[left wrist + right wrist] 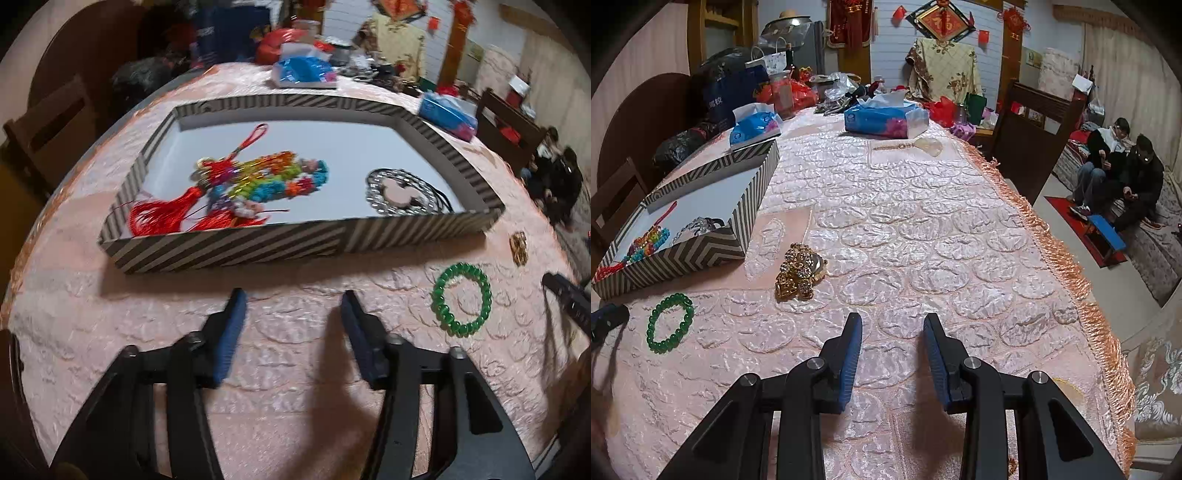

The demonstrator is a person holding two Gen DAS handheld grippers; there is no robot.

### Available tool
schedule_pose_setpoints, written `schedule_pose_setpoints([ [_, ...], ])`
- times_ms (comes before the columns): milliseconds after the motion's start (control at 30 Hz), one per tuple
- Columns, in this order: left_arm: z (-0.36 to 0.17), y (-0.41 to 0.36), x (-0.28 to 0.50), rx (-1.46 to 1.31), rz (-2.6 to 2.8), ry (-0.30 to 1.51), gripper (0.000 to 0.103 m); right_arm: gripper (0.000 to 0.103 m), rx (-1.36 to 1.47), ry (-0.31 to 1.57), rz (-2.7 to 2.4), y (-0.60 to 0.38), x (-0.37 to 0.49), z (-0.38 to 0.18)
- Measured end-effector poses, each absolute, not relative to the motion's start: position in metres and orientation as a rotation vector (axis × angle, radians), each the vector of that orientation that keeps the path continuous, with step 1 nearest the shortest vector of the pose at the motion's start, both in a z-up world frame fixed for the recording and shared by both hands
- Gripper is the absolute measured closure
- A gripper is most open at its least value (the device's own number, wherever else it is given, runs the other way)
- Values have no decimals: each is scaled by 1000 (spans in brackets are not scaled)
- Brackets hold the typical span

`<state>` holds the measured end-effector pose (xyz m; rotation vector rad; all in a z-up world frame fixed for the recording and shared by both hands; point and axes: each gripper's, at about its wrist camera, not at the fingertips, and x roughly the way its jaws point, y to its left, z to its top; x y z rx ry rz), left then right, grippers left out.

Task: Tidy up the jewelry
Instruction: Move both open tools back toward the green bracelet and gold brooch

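Observation:
A striped shallow box [229, 247] [701, 251] sits on the pink tablecloth. It holds a colourful beaded piece with red tassels [236, 184] and a silver bead necklace with a pink pendant [400, 192]. A green bead bracelet [461, 299] [670, 323] lies on the cloth in front of the box's right corner. A gold rhinestone piece [801, 273] [518, 248] lies to its right. My left gripper [293, 314] is open and empty, just short of the box's front wall. My right gripper [892, 338] is open and empty over bare cloth, right of the gold piece.
Two blue tissue packs [886, 118] [753, 125] and a small fan-shaped ornament [916, 146] lie farther along the table. Clutter piles at the far end. The table's fringed edge [1071, 266] runs down the right. Two people [1119, 177] sit beyond it.

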<state>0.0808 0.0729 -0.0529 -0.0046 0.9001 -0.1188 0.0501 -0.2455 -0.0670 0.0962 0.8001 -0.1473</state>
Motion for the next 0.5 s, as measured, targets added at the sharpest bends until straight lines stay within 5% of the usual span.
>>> schedule_pose_setpoints([
  [500, -54, 67, 83, 27, -129, 910, 36, 70, 93, 797, -150, -246, 47, -66],
])
